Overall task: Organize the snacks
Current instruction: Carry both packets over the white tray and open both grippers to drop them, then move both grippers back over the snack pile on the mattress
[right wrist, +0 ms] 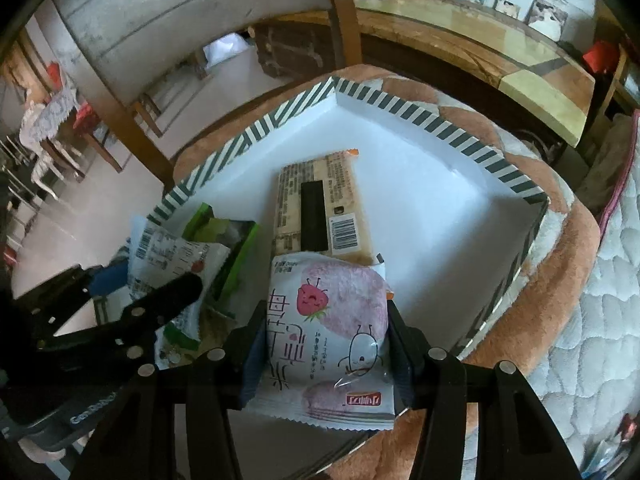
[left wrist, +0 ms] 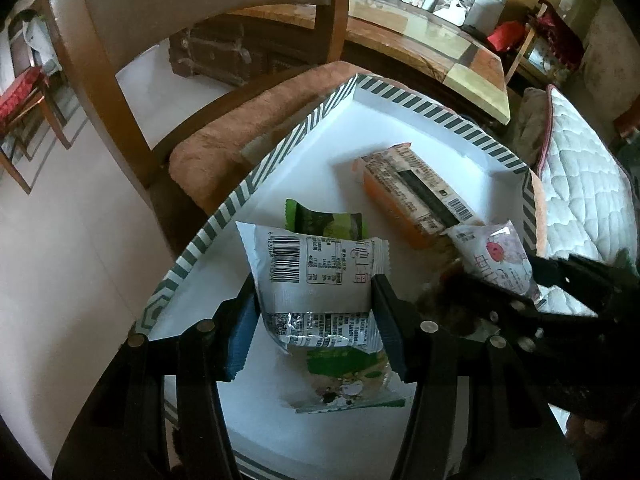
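Both claws angle over the tray (left wrist: 404, 96), left claw (left wrist: 316, 312) and right claw (right wrist: 326, 344) each clamping a packet.

Dim, bluish daylight — heavy fisheye vignette

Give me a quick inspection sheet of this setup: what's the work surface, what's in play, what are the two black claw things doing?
Surface: white tray with green-striped rim, resting on a brown plush cushion.
Job's things: long orange snack pack lying in the tray, barcode side up; green snack packet lying in the tray; white barcode packet; pink strawberry packet.
Clutter: another green-printed packet under the left gripper.
Grippers: left gripper shut on the white barcode packet; right gripper shut on the pink strawberry packet, both over the tray's near side.
Cables: nothing seen.
Surroundings: wooden chair, long wooden table with framed photos, quilted mattress.
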{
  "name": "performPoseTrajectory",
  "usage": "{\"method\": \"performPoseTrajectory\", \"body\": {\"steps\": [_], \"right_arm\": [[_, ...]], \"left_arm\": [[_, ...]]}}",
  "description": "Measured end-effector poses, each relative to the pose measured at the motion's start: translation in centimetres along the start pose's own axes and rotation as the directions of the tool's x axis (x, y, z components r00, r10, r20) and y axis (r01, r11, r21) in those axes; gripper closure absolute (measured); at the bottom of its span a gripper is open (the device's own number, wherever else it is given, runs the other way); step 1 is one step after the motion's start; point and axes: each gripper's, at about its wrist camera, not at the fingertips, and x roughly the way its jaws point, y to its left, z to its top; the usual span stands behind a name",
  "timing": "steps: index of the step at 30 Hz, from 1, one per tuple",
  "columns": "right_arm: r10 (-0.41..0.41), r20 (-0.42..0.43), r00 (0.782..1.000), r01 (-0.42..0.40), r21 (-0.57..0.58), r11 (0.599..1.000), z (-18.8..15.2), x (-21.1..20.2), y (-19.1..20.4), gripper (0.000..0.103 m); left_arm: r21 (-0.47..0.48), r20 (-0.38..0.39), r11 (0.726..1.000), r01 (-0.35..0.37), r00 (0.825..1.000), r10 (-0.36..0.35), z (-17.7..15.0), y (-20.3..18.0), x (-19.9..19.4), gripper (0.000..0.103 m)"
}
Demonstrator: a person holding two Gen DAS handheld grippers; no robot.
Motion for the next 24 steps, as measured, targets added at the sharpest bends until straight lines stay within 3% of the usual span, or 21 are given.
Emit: {"method": "performPoseTrajectory", "body": {"steps": [8, 10, 18, 24], "right_arm": [[0.006, 0.075, 0.997, -0.006, 0.0, 1.0, -2.5, -3.4, 0.3, 0.045], [0.005, 0.1, 0.995, -0.004, -0.005, 1.0, -3.5, -4.6, 0.5, 0.044], [-0.056, 0.203, 0.978, 0.061, -0.018, 0.998, -7.8, -8.9, 0.8, 0.043], [-0.094, 0.253, 0.963, 0.094, 0.012, 0.996, -11.5, -11.8, -0.3, 0.043]], "left_arm": [[0.016, 0.021, 1.0, -0.004, 1.0, 0.003, -0.7, -0.6, -1.5, 0.044], [0.019, 0.046, 1.0, 0.006, 0.999, -0.007, -1.0, -0.8, -2.4, 0.036], [0.071, 0.114, 0.995, 0.077, 0.99, -0.085, -1.9, -3.2, -5.5, 0.034], [0.143, 0.116, 0.981, 0.135, 0.982, -0.152, -3.1, -6.7, -6.9, 0.034]]}}
